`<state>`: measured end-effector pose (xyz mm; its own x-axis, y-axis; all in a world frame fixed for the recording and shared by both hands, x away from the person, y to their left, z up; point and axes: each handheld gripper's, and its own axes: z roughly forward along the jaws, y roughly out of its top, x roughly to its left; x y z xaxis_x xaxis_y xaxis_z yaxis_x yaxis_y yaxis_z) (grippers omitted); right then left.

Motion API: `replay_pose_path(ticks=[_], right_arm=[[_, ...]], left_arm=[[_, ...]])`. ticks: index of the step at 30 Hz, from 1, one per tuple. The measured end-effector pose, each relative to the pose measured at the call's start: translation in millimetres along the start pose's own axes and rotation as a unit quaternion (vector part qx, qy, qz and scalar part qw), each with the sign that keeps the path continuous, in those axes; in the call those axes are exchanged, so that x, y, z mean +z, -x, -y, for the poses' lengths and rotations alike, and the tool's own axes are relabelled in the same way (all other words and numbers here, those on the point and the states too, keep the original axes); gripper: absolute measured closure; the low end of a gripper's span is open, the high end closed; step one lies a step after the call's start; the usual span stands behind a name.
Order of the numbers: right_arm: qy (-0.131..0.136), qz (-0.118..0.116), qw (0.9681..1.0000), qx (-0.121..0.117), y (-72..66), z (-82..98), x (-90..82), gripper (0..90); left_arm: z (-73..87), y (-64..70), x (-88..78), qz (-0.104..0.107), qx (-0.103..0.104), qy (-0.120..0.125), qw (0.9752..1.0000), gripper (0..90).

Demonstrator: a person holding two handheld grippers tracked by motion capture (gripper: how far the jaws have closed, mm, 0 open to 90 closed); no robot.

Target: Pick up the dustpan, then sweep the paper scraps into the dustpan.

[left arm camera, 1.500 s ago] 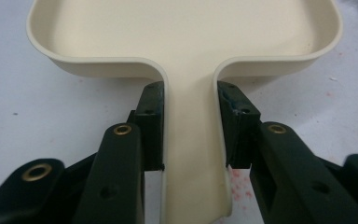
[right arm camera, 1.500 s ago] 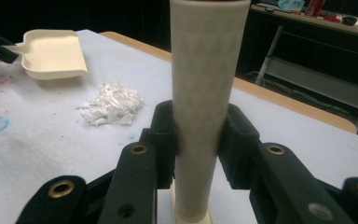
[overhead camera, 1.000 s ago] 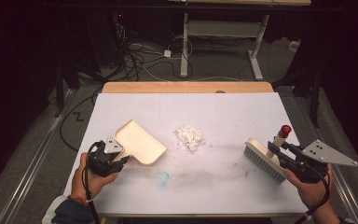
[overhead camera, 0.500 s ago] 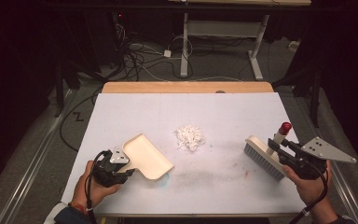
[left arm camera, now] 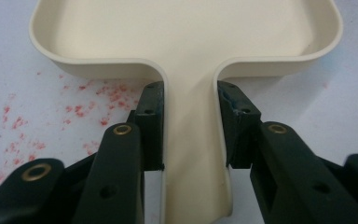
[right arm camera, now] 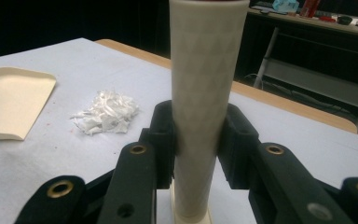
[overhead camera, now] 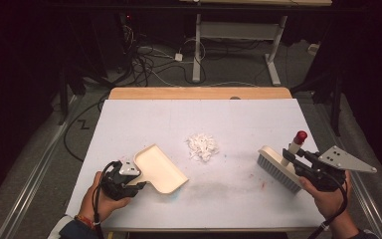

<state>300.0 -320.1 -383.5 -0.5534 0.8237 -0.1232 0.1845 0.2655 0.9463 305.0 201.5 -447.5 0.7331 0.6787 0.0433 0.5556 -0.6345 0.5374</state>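
Directly in front of you is a white rectangular tabletop (overhead camera: 199, 119) with a bare wooden strip along its far edge. Faint red speckles (left arm camera: 81, 109) mark the white surface near you. Beyond the table the room is dark, with tangled black cables (overhead camera: 144, 59) on the grey floor and the white metal legs of another desk (overhead camera: 238, 35) further off.

Near the middle of the table lies a small heap of white paper shreds (overhead camera: 202, 146).

At the near left sits a cream plastic dustpan (overhead camera: 160, 168), its open mouth towards the near right; its tray looks empty. Your left gripper (left arm camera: 190, 126) is closed on the dustpan's flat handle, one pad pressing each side.

At the near right, well apart from the shreds, a cream hand brush with pale bristles (overhead camera: 277, 168) rests on the table. Your right gripper (right arm camera: 198, 135) is clamped on its round, red-tipped handle, which points away from you.
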Motion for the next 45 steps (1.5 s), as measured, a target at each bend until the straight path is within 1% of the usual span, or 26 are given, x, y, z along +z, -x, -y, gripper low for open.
replay_pose_path(ticks=[5,9,12,14,16,19,20,21,22,25,26,32,33,34,35,36,37,38,39,40,41,42,43,44,45], right_arm=[[-0.001,0.003,1.0,-0.001,-1.0,2.0,4.8,70.2],[0.004,0.004,1.0,0.004,-1.4,-1.6,10.6,70.1],[0.013,0.002,0.9999,0.006,-1.0,-6.0,17.9,70.2],[0.014,0.005,0.9999,0.006,-2.1,-8.7,23.5,70.1],[0.017,-0.002,0.9998,0.006,-4.0,-12.5,30.1,70.2],[0.026,-0.01,0.9996,-0.002,-7.3,-21.5,43.6,70.2],[0.026,-0.01,0.9996,-0.002,-7.3,-21.5,43.6,70.2],[0.03,-0.009,0.9995,-0.003,-8.7,-24.9,49.2,70.2],[0.03,-0.016,0.9994,-0.009,-11.2,-32.1,62.8,70.1],[0.031,-0.016,0.9992,-0.021,-16.9,-39.6,88.1,70.2],[0.027,-0.015,0.9992,-0.027,-18.6,-41.6,97.1,70.2],[0.017,0.001,0.9993,-0.034,-26.2,-54.7,144.2,70.2],[0.016,0.005,0.9992,-0.035,-27.4,-56.5,151.2,70.2],[0.016,0.005,0.9992,-0.035,-27.4,-56.5,151.2,70.2],[0.017,0.01,0.9993,-0.032,-29.9,-58.7,164.9,70.2],[0.017,0.011,0.9994,-0.029,-31.0,-59.5,171.4,70.2],[0.02,0.012,0.9993,-0.03,-32.0,-60.6,177.1,70.2],[0.02,0.012,0.9993,-0.03,-32.0,-60.6,177.1,70.2],[0.034,0.022,0.9988,-0.028,-33.7,-63.7,185.4,70.2],[0.034,0.022,0.9988,-0.028,-33.7,-63.7,185.4,70.2],[0.038,0.021,0.9989,-0.017,-33.7,-64.8,189.6,70.2],[0.041,0.011,0.9991,0.007,-35.0,-65.0,199.2,70.2],[0.035,0.013,0.9993,0.005,-37.9,-65.1,203.9,70.2],[0.035,0.013,0.9993,0.005,-37.9,-65.1,203.9,70.2],[0.026,0.023,0.9992,-0.017,-43.5,-65.2,212.5,70.2]], left_arm=[[0.0,0.6,-0.2,-0.001,-0.002,0.0,1.0,63.7],[-0.2,-0.9,0.2,0.0,-0.006,-0.001,1.0,63.6],[0.5,-2.1,1.2,0.001,-0.01,0.001,0.9999,63.6],[1.8,-2.9,2.2,0.005,-0.012,-0.001,0.9999,63.6],[2.8,-3.2,3.1,0.005,-0.014,-0.001,0.9999,63.6],[2.0,-3.6,3.4,0.005,-0.011,-0.003,0.9999,63.6],[2.0,-3.6,3.4,0.005,-0.011,-0.003,0.9999,63.6],[1.9,-3.7,3.2,0.006,-0.012,-0.003,0.9999,63.6],[1.8,-3.6,3.4,0.005,-0.011,-0.004,0.9999,63.6],[1.0,-4.1,3.8,0.005,-0.009,-0.004,0.9999,63.6],[1.0,-4.1,3.8,0.005,-0.009,-0.004,0.9999,63.6],[1.3,-5.1,5.5,0.007,-0.007,-0.007,0.9999,63.6],[0.9,-5.1,5.9,0.008,-0.004,-0.008,0.9999,63.6],[0.9,-5.1,5.9,0.008,-0.004,-0.008,0.9999,63.6],[0.1,-5.1,6.6,0.009,-0.002,-0.008,0.9999,63.6],[0.1,-5.1,6.6,0.009,-0.002,-0.008,0.9999,63.6],[-1.0,-5.4,7.6,0.013,-0.002,-0.01,0.9999,63.6],[-1.0,-5.4,7.6,0.013,-0.002,-0.01,0.9999,63.6],[-1.4,-5.6,8.5,0.016,-0.001,-0.012,0.9998,63.6],[-1.4,-5.6,8.5,0.016,-0.001,-0.012,0.9998,63.6],[-1.3,-5.5,8.8,0.017,-0.001,-0.013,0.9998,63.6],[-1.4,-5.1,9.4,0.017,0.0,-0.014,0.9998,63.6],[-1.4,-5.1,9.4,0.017,0.0,-0.014,0.9998,63.6],[-1.6,-5.2,9.6,0.017,0.0,-0.015,0.9998,63.6],[-1.8,-5.4,10.0,0.017,0.001,-0.015,0.9997,63.6]])
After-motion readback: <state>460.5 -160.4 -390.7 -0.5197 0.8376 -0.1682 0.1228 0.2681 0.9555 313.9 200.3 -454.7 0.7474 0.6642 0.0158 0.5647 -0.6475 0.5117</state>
